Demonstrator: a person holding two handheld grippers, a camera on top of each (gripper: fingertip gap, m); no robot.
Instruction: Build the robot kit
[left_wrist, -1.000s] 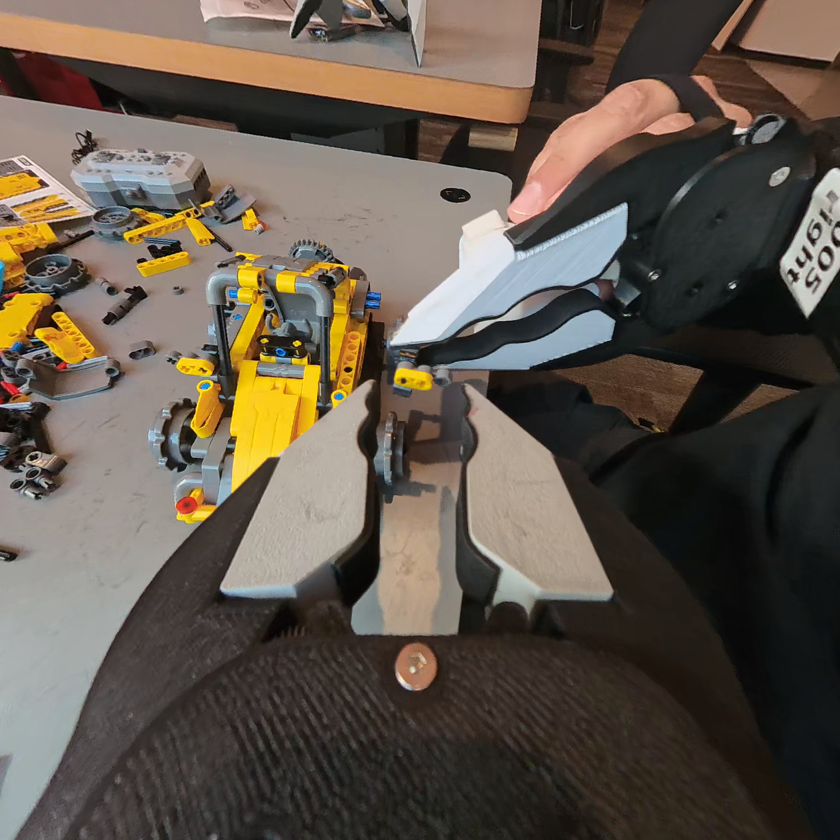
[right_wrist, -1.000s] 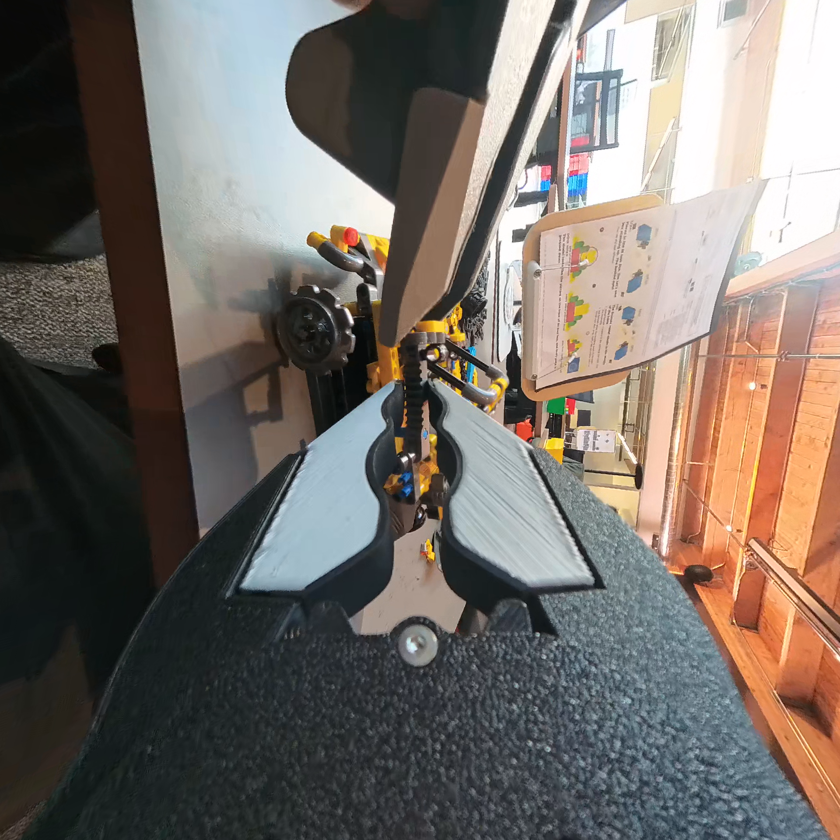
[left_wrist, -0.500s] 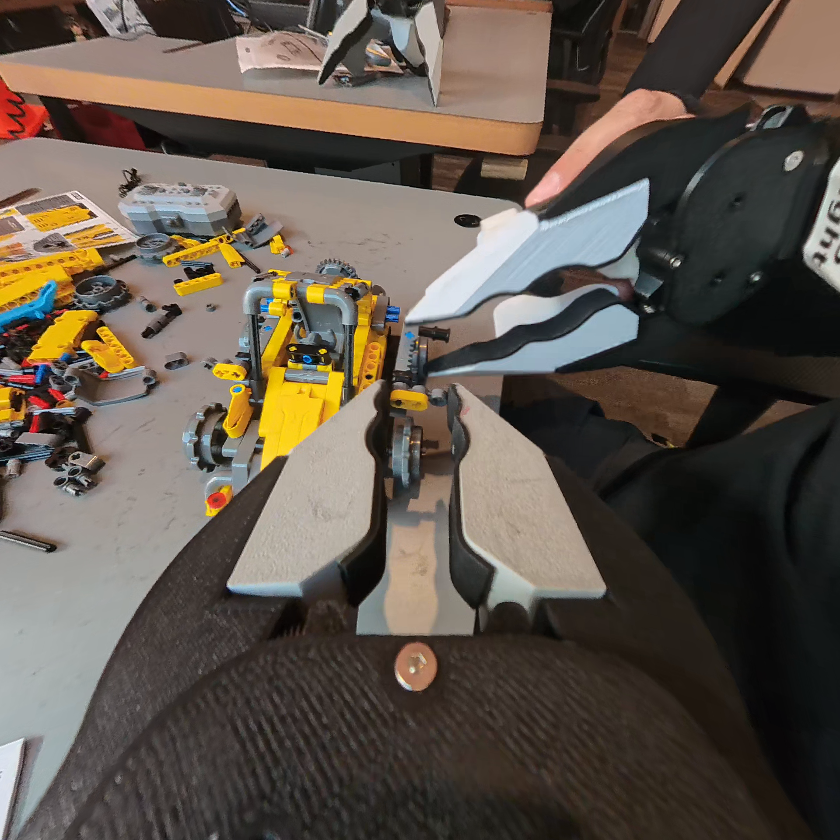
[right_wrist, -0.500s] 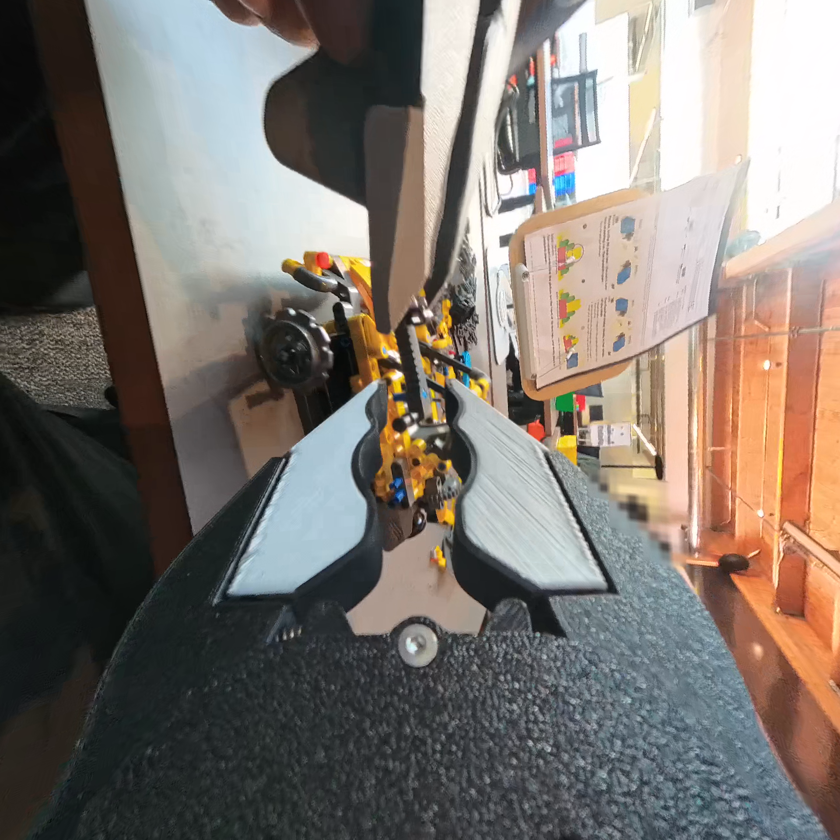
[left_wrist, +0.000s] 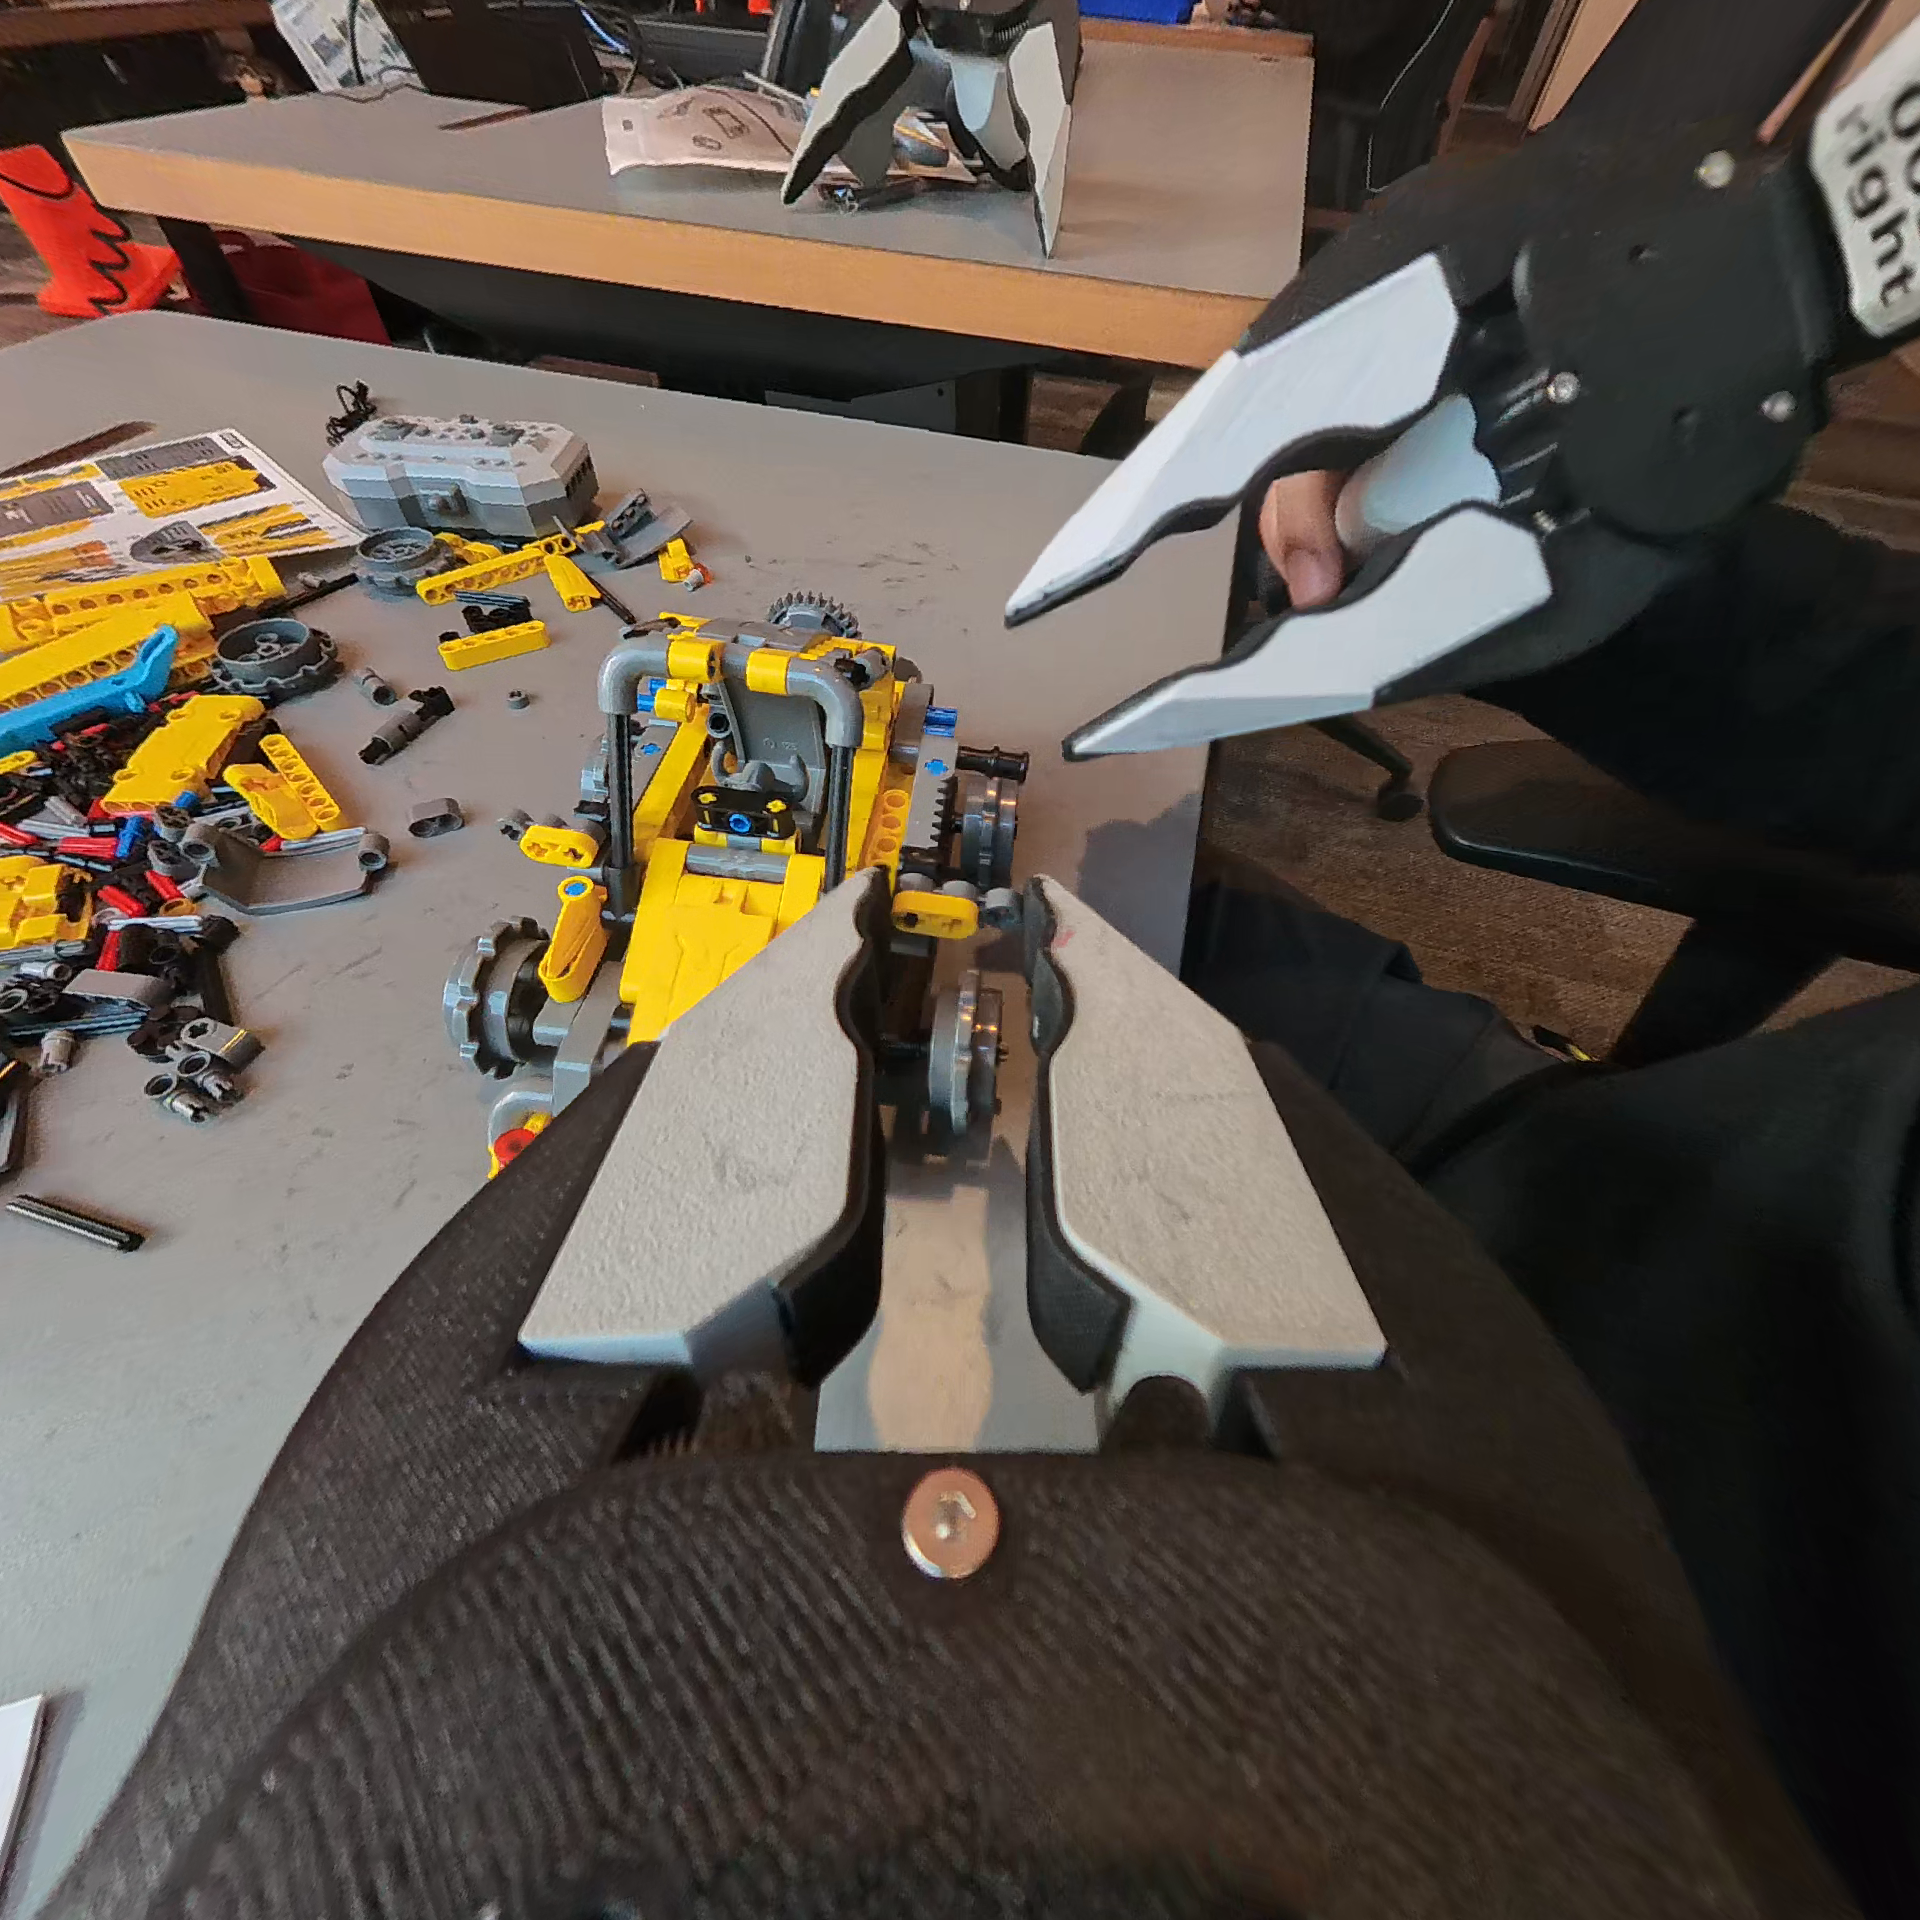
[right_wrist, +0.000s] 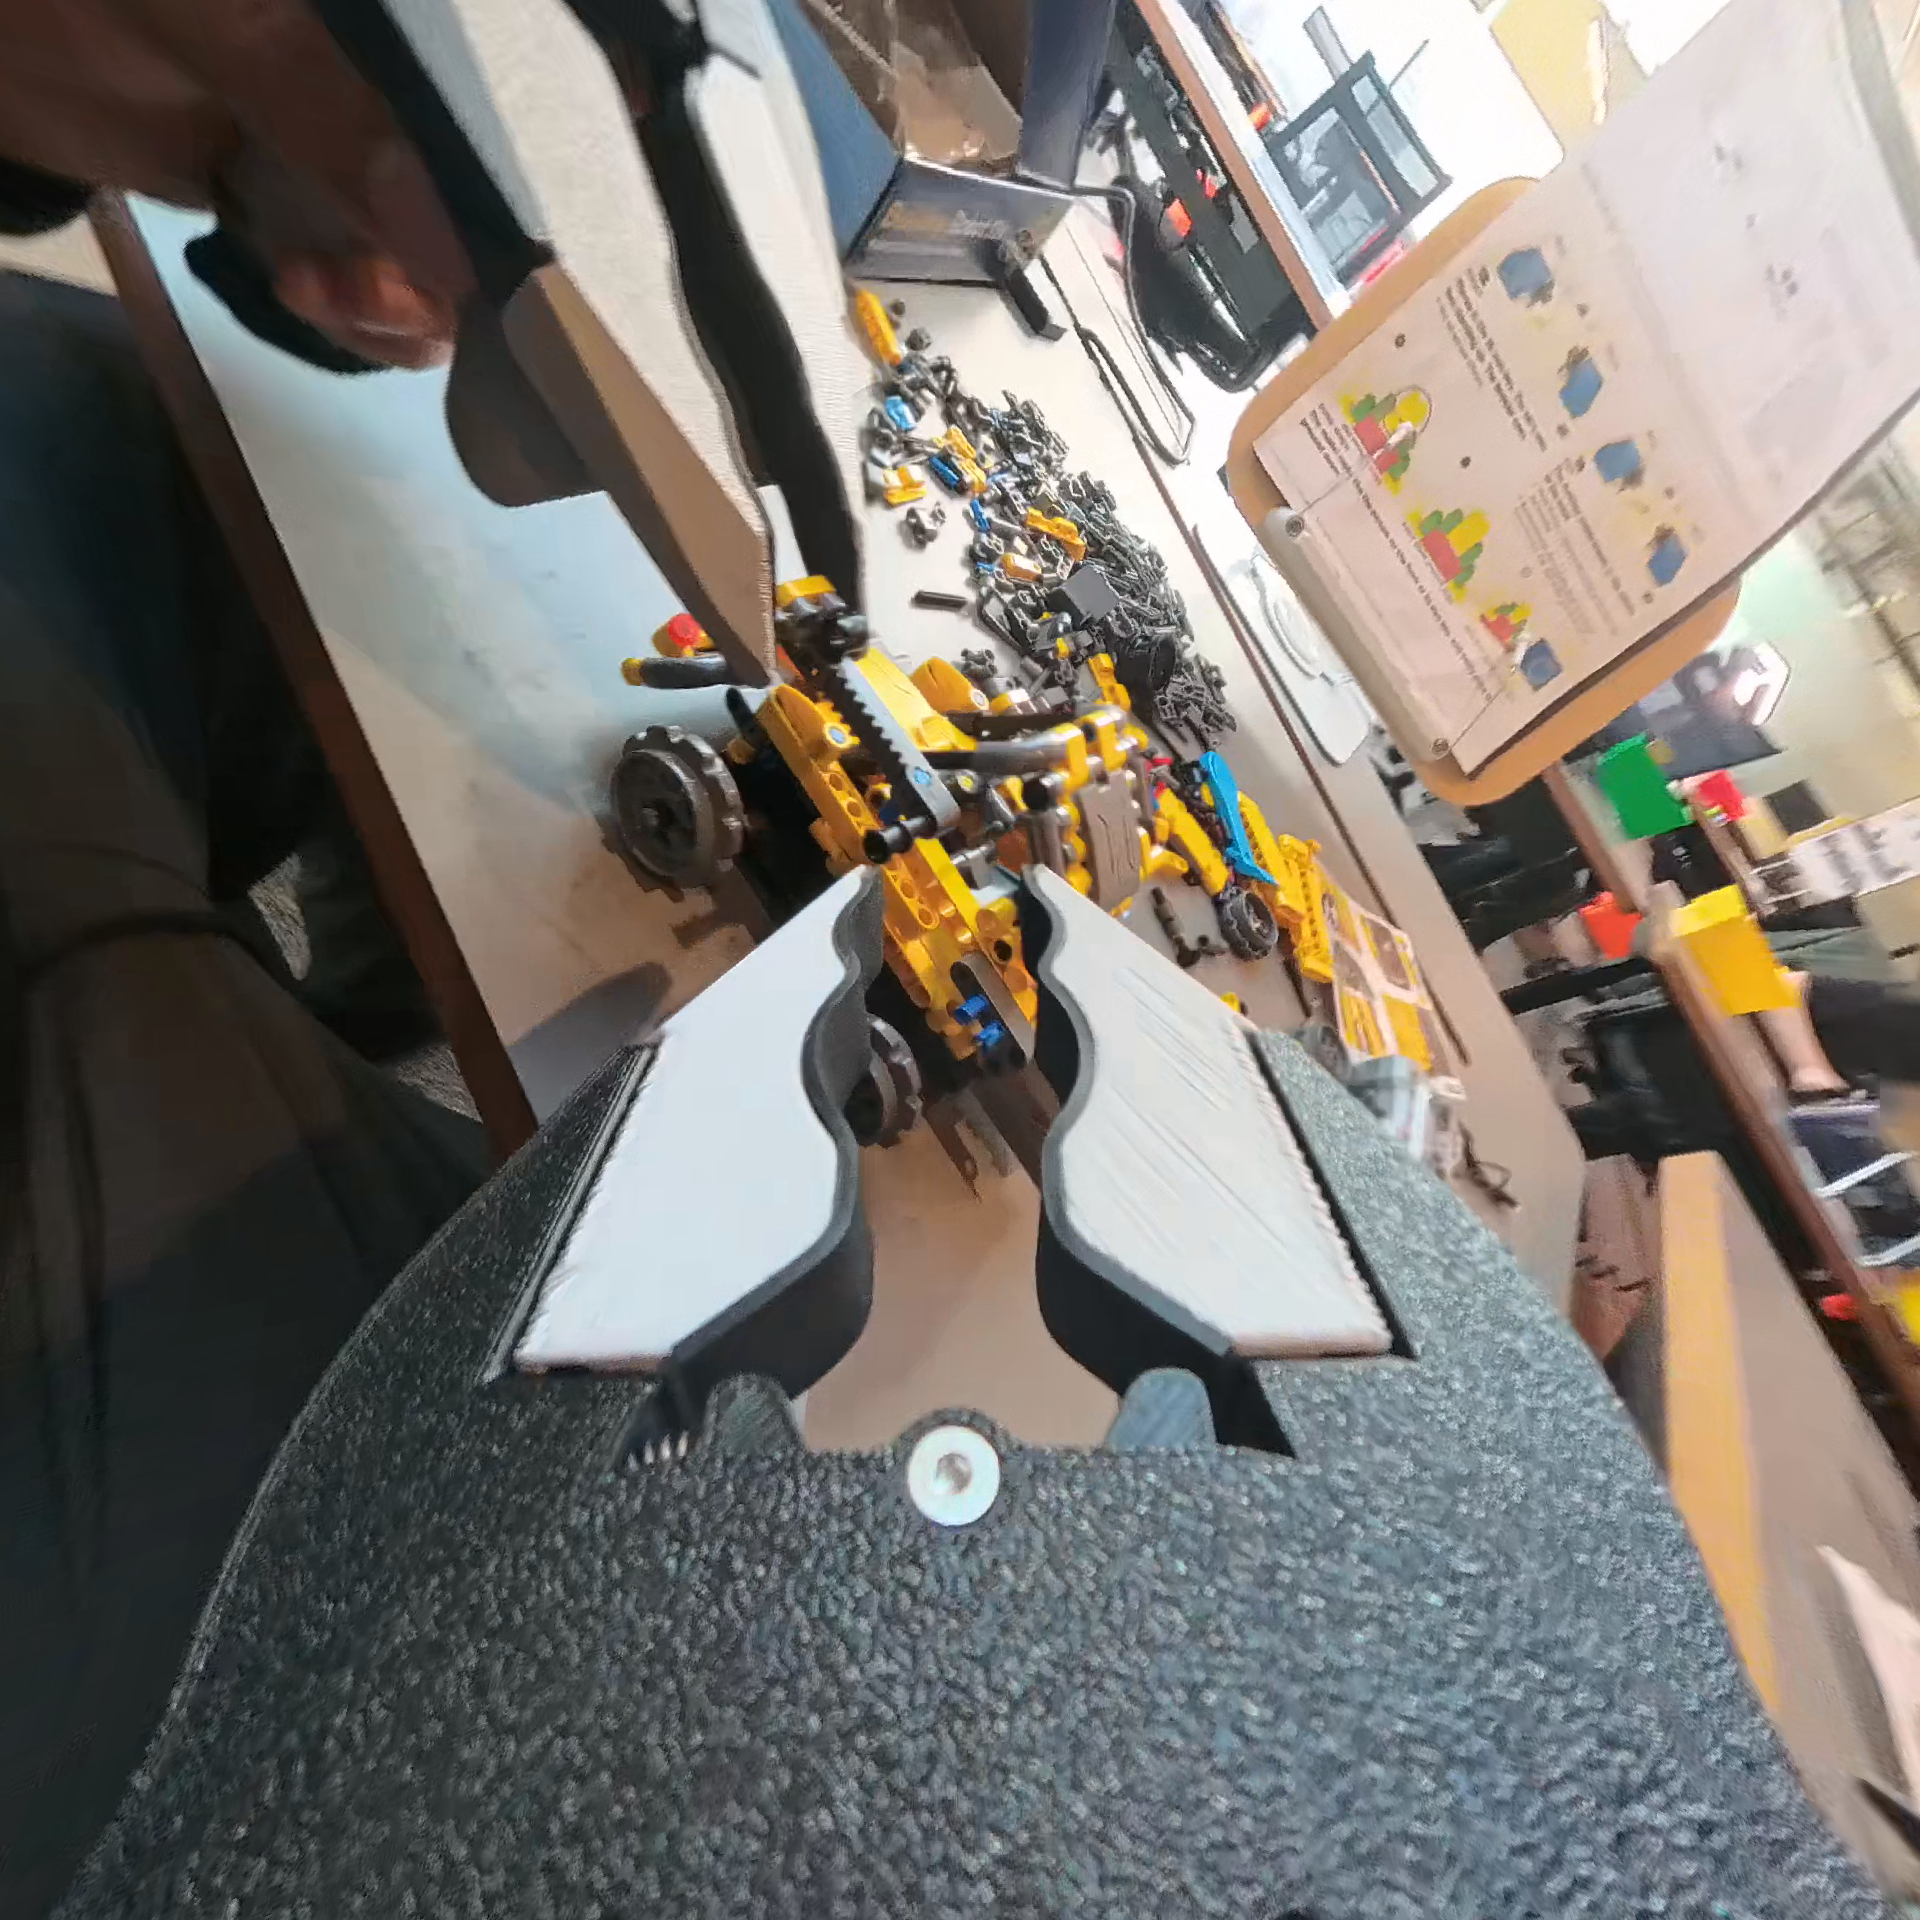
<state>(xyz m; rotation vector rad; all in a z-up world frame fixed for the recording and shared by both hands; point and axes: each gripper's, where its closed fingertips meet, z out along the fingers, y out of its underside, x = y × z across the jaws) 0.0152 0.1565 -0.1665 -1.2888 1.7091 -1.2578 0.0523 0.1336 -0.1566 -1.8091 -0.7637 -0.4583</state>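
A yellow and grey brick-built vehicle (left_wrist: 727, 831) stands near the right edge of the grey table (left_wrist: 312, 1351). My left gripper (left_wrist: 956, 894) is closed on a small yellow connector with a grey pin (left_wrist: 935, 912) at the vehicle's right side, just above a grey wheel (left_wrist: 961, 1049). My right gripper (left_wrist: 1039, 681) is open and empty, in the air up and right of the vehicle, beside a black pin (left_wrist: 992, 764) that sticks out of it. In the right wrist view the right gripper (right_wrist: 948, 883) faces the vehicle (right_wrist: 935, 748), and the left gripper (right_wrist: 810, 634) pinches its near end.
Several loose yellow, black and grey parts (left_wrist: 156, 790), an instruction booklet (left_wrist: 135, 499) and a grey battery box (left_wrist: 457, 473) lie at the left. A black axle (left_wrist: 73, 1221) lies nearer. The table edge (left_wrist: 1195, 831) is just right of the vehicle. A clipboard with a sheet (right_wrist: 1558, 416) stands behind. Spacing between my two grippers at the tips: around 5 cm.
My right gripper opened, let go of the vehicle's side and drew back up and to the right. My left gripper narrowed onto the yellow connector and stays there.
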